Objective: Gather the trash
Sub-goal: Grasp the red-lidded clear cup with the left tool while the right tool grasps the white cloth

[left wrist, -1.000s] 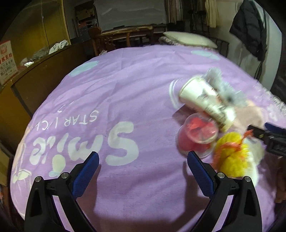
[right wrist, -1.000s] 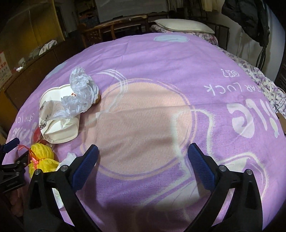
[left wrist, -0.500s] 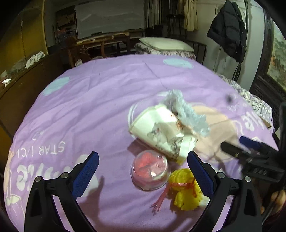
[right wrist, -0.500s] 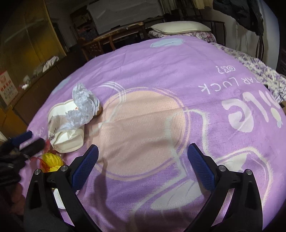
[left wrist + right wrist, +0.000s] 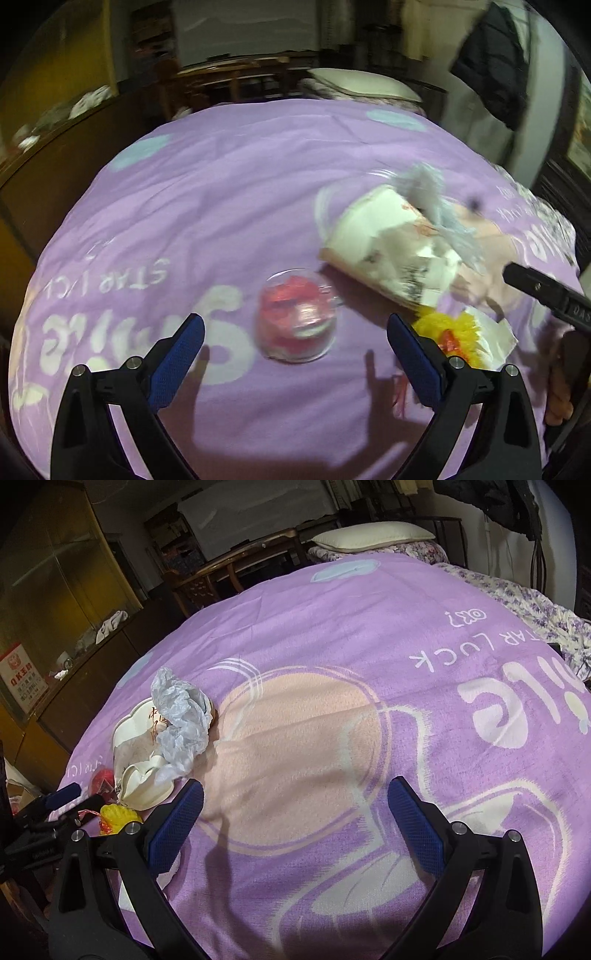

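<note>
L gripper [image 5: 295,336] agape (over cup [image 5: 297,321])

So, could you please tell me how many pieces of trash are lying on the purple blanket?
4, clustered together: crushed paper cup, grey crumpled plastic bag on it, clear lidded cup in front, yellow mesh beside it. More may be hidden.

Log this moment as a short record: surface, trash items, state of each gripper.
surface: purple blanket with white lettering
trash: clear cup with red contents; crushed paper cup lying on its side; crumpled grey plastic on top of it; yellow net with a white wrapper beside it
left gripper: jaws open, empty, lined up on the clear cup
right gripper: jaws open, empty, over bare blanket
</note>
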Demonstrator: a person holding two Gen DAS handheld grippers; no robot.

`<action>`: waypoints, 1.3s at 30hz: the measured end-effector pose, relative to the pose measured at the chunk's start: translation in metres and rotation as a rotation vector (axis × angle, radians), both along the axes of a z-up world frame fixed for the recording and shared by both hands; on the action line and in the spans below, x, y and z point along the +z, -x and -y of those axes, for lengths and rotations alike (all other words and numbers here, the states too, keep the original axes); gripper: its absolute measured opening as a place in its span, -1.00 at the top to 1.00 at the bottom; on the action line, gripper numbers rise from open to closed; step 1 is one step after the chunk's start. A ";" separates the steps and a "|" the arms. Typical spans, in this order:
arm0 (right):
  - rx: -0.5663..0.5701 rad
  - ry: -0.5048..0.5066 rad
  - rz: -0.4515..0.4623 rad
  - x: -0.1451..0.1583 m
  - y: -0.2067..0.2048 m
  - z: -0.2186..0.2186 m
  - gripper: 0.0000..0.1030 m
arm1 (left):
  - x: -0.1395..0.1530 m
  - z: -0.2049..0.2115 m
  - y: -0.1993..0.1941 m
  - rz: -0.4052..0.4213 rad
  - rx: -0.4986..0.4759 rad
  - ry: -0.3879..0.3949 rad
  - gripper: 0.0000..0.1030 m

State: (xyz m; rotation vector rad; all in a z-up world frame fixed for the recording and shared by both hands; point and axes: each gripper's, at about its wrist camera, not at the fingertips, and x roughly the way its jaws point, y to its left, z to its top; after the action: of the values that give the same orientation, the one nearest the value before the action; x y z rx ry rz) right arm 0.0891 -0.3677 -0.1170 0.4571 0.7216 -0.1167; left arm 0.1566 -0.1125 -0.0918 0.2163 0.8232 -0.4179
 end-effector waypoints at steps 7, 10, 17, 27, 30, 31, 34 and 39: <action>0.000 0.001 -0.001 0.000 0.000 0.000 -0.87 | -0.023 -0.012 -0.025 -0.011 0.108 0.044 -0.73; 0.004 0.003 0.003 0.001 0.001 -0.001 -0.87 | -0.022 -0.021 -0.026 -0.029 0.093 0.112 -0.25; 0.095 0.057 0.085 0.016 0.014 -0.023 -0.87 | -0.011 -0.037 -0.011 0.029 0.067 0.241 -0.05; 0.346 0.275 0.010 0.013 0.013 -0.102 -0.65 | -0.011 -0.055 -0.007 -0.016 0.107 0.298 -0.05; 0.399 0.269 0.007 0.012 0.010 -0.108 -0.22 | -0.009 -0.054 -0.001 -0.003 0.100 0.284 -0.05; 0.429 0.259 0.010 0.012 0.012 -0.110 0.05 | -0.008 -0.054 0.001 0.001 0.099 0.277 -0.05; 0.453 0.250 0.026 0.014 0.018 -0.120 0.47 | -0.007 -0.055 0.008 0.004 0.092 0.257 -0.05; 0.424 0.192 0.068 0.027 0.027 -0.114 0.60 | 0.006 -0.060 0.030 0.042 0.072 0.205 -0.05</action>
State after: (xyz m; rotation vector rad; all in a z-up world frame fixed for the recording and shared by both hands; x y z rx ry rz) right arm 0.0621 -0.2534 -0.0902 0.1175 0.7183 0.2255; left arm 0.1266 -0.0529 -0.0854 0.0053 0.7389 -0.4251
